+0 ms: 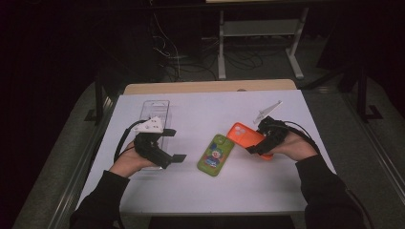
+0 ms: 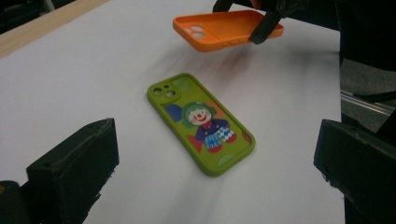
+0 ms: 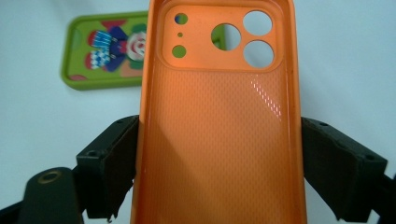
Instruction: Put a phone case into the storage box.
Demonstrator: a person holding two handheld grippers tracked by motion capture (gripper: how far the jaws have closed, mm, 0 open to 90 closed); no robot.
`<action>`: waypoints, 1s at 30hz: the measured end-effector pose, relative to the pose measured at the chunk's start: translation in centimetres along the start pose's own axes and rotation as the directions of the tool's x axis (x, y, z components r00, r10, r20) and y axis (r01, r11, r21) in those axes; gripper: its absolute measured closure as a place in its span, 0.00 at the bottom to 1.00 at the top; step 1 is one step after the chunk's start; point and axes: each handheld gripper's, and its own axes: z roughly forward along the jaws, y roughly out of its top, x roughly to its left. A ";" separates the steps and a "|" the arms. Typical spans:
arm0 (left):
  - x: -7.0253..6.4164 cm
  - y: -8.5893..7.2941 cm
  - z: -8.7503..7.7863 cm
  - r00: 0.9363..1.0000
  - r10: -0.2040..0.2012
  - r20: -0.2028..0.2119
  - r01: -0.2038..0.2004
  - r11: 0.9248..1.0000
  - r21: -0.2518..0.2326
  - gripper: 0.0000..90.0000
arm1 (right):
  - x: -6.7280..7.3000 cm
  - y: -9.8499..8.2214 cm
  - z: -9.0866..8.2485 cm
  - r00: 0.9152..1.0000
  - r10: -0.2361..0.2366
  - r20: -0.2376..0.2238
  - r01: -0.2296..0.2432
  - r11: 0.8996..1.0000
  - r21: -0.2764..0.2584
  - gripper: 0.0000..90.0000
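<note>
An orange phone case (image 1: 241, 132) hangs tilted above the white table sheet, hollow side up, with my right gripper (image 1: 258, 139) shut across its width. In the right gripper view the jaws press on both long edges of the orange case (image 3: 219, 130). A green phone case (image 1: 216, 154) with a clown picture lies flat at the table's middle, just left of the orange one. My left gripper (image 1: 174, 145) stands open to the left of the green case (image 2: 201, 121), its jaws wide apart with nothing between the pads. The orange case (image 2: 224, 25) also appears held aloft in the left gripper view.
A clear plastic phone case (image 1: 155, 109) lies at the back left, partly under my left gripper. The white sheet (image 1: 205, 191) covers the table, with a wooden edge (image 1: 210, 87) at the far side. Beyond it stand desk legs and cables on the dark floor.
</note>
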 end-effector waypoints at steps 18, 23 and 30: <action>1.4 3.4 3.2 0.998 0.043 0.045 -0.043 0.999 -0.008 0.00 | -0.4 2.6 1.0 0.994 -0.077 -0.071 0.076 0.997 -0.020 0.17; 1.6 3.5 3.4 0.995 0.074 0.070 -0.074 0.997 0.000 0.00 | -0.1 2.6 1.5 0.988 -0.120 -0.095 0.119 0.993 -0.017 0.17; 1.0 3.6 4.0 0.989 0.106 0.106 -0.108 0.994 0.015 0.00 | 0.7 2.7 1.6 0.973 -0.187 -0.136 0.184 0.982 -0.030 0.17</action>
